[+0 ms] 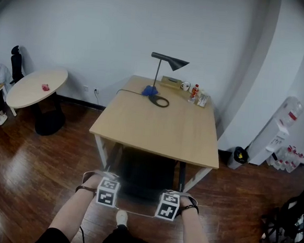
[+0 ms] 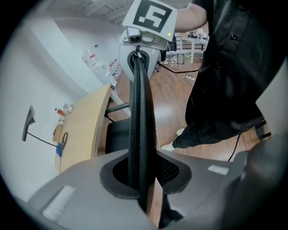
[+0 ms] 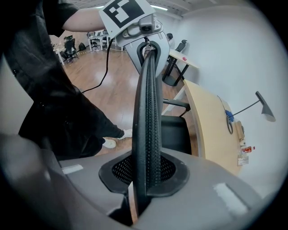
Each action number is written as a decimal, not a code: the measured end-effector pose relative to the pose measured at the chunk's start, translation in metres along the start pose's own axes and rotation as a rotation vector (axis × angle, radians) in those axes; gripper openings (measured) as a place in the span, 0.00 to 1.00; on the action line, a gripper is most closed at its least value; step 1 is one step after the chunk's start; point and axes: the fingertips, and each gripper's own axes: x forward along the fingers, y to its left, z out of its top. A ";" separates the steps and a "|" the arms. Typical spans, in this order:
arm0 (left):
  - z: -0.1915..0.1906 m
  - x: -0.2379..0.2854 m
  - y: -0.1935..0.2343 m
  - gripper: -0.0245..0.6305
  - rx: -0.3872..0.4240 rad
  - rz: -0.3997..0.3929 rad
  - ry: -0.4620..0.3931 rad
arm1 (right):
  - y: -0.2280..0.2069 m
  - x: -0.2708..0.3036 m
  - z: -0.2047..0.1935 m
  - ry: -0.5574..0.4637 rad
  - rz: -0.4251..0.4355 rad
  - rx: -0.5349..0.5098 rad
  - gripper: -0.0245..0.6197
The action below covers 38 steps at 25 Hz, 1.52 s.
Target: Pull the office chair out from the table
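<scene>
Below the head camera, the left gripper (image 1: pixel 107 192) and right gripper (image 1: pixel 168 206) are resting on the top of the office chair (image 1: pixel 142 175), which is standing with its seat tucked under the table (image 1: pixel 162 129); a lamp (image 1: pixel 165 67) is standing at the far end. Along the left gripper view, the jaws are clamping the black mesh backrest (image 2: pixel 139 112). Along the right gripper view, the jaws are likewise gripping that rim, with the seat lying just beside the table edge.
</scene>
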 end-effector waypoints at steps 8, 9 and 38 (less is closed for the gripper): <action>0.006 -0.005 -0.025 0.15 -0.009 0.015 0.001 | 0.026 -0.003 -0.001 -0.003 -0.005 -0.009 0.14; 0.007 -0.006 -0.028 0.15 -0.011 0.012 0.002 | 0.029 -0.004 -0.001 -0.003 -0.001 -0.010 0.14; 0.015 -0.029 -0.096 0.15 0.017 -0.028 -0.007 | 0.102 -0.021 0.008 0.006 0.024 0.061 0.16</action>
